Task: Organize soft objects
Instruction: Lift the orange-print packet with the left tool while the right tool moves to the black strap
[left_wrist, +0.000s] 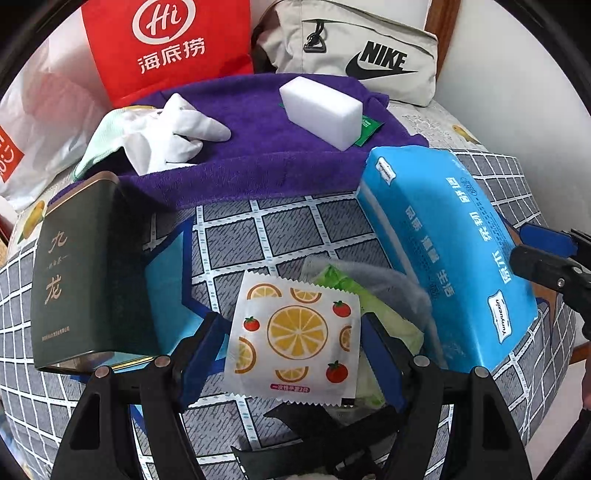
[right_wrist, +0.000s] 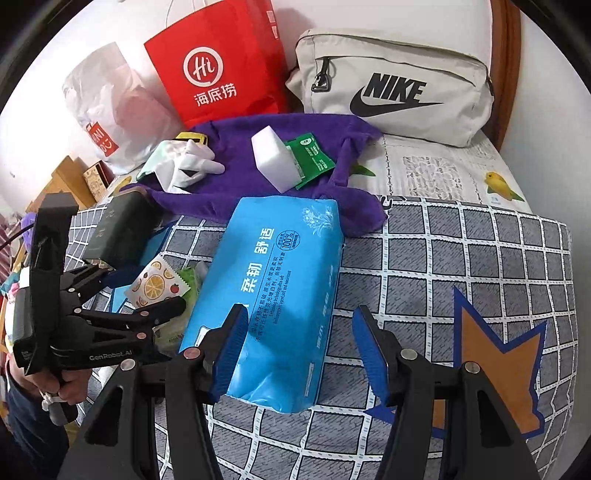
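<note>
My left gripper (left_wrist: 291, 354) hangs over a fruit-print packet (left_wrist: 295, 332) on the checked bedspread (left_wrist: 236, 236), its blue pads spread to either side of the packet and clear of it; a green packet (left_wrist: 384, 317) lies tucked under the packet's right edge. My right gripper (right_wrist: 299, 350) stands open astride the near end of a blue tissue pack (right_wrist: 273, 295), one pad just beside the pack's left edge and the other well out over bare cloth, neither pressing. The tissue pack lies lengthways between the two grippers, with a dark green tin (left_wrist: 77, 273) to the left of the packets. Beyond them a purple towel (left_wrist: 258, 162) is spread across the bed, carrying a white sponge block (left_wrist: 321, 110) on a green sachet (right_wrist: 314, 158) and a crumpled white glove (left_wrist: 177, 129). Against the wall stand a red paper bag (left_wrist: 166, 44), a beige Nike pouch (right_wrist: 395, 85) and a white plastic bag (right_wrist: 107, 107). My hand (right_wrist: 70, 384) grips the left tool's handle
</note>
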